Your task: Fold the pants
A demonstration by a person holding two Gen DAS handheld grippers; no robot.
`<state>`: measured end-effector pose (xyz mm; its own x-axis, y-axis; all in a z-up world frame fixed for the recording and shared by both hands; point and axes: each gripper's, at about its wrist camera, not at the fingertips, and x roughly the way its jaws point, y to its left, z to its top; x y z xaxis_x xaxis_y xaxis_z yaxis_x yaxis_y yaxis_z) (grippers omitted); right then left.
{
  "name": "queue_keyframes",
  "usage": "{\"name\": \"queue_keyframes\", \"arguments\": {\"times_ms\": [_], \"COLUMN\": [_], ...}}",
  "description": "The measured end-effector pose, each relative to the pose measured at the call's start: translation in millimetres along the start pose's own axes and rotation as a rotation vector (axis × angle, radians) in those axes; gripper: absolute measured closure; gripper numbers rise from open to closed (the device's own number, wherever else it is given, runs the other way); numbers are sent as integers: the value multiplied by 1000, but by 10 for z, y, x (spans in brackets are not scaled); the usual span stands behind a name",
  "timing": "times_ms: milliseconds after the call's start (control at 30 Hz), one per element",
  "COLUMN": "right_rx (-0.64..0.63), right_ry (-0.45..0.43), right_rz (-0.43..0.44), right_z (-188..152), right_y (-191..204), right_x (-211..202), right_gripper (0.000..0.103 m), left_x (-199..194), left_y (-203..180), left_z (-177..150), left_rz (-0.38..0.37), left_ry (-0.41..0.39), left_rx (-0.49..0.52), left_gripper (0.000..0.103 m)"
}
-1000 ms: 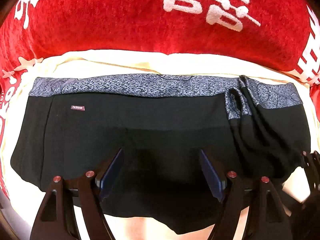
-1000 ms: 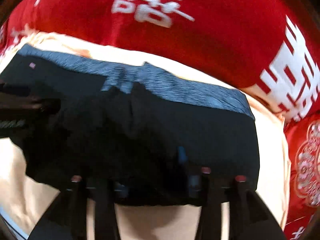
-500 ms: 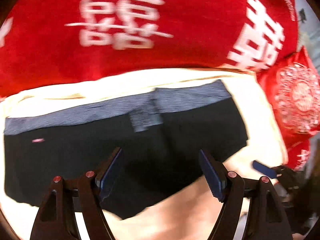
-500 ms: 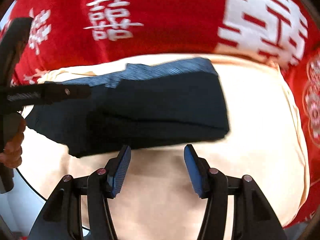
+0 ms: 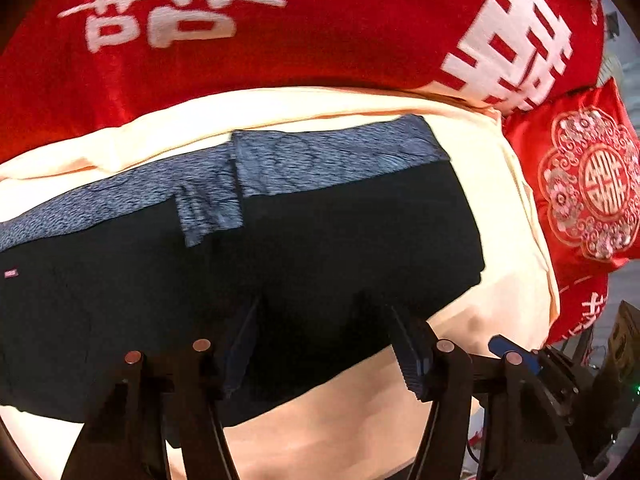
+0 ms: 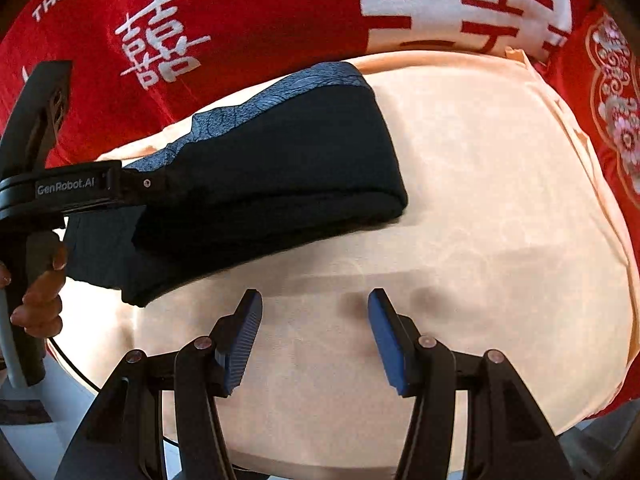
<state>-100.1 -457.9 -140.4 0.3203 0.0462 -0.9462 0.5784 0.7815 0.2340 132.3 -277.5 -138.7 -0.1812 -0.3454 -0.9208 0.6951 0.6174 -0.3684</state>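
Since the pants point(image 5: 280, 264) lie folded in a soft, limp, layered stack on the cream bedding point(image 6: 480, 200), I'd grip the thick folded edge. My left claw point(image 5: 328, 344), just narrowing, hangs spread over their six-o'clock hem; my right claw point(image 6: 314, 332) gapes empty, pants at ten o'clock.

Black folded fabric pants point(image 5: 304, 248) show a blue-grey speckled waistband point(image 5: 328, 156) and a tiny pink label point(image 5: 11, 273). They lie on a plain cream cloth sheet point(image 6: 460, 200), backed by a red plush blanket point(image 5: 320, 32) with white characters. A red satin cushion point(image 5: 588, 184) carries a silver-and-white floral medallion.
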Motion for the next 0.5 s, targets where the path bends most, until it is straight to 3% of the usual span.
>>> {"name": "queue_keyframes", "arguments": {"times_ms": [67,100,133,167,233,367,500], "right_rx": [7,7,7,7,11,17,13], "right_ry": [0,0,2,7,17,16,15], "right_rz": [5,6,7,8,13,14,23], "right_z": [-5,-13,-19,-21,-27,-47,-22], "right_y": [-29,-40,-45,-49,-61,-93,-133], "right_x": [-15,-21,-15,-5,3,-54,-64], "right_gripper": [44,44,44,45,50,50,50], "left_x": [56,114,172,239,196,-117,-18], "left_y": [-41,-42,-29,13,72,8,90], "left_z": [26,45,61,73,56,-138,-320], "left_rz": [13,10,14,11,-14,6,21], "left_ry": [12,23,41,69,42,-36,3], "left_rx": [1,-9,-21,-50,-74,9,-12], "left_gripper": [39,58,91,92,92,92,92]}}
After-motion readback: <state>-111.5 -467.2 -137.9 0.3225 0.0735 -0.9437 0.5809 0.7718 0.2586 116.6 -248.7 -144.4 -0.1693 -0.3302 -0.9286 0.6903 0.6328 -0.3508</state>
